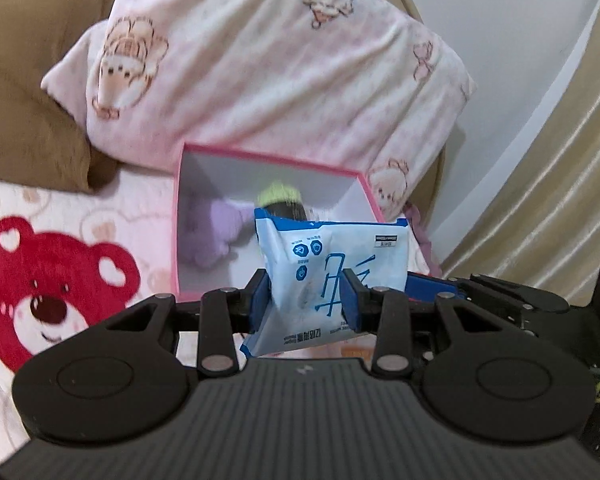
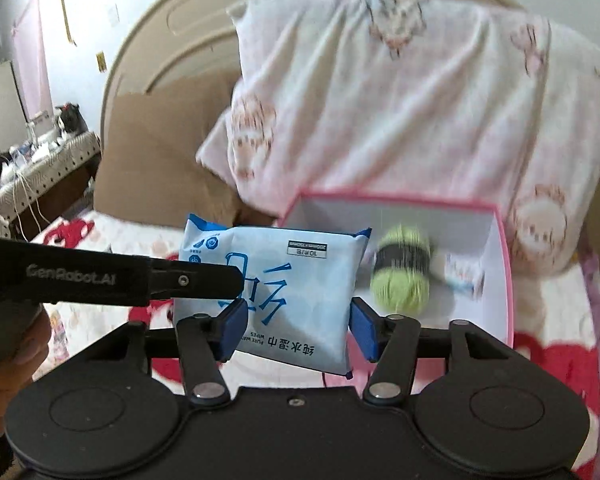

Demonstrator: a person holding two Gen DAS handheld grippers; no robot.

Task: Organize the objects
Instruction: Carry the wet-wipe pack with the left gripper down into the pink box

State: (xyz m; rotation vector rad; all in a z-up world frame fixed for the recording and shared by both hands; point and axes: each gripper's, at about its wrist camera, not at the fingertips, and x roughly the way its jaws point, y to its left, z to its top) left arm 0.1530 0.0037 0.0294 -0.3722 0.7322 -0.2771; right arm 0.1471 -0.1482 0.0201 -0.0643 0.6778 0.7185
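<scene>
My left gripper [image 1: 306, 300] clamped on the blue wipes pack [image 1: 332, 268], lifted in front of the pink box [image 1: 175, 240], my right gripper [image 2: 298, 328] astride the same pack (pads apparently not pressing), green yarn [image 2: 400, 280] inside the box, floral pillow [image 1: 260, 60] behind.

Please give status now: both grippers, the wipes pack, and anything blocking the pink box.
Left gripper shut on wipes pack. Right gripper: jaws beside pack, grip unclear. Pink box ahead, open, nothing in the way.
</scene>
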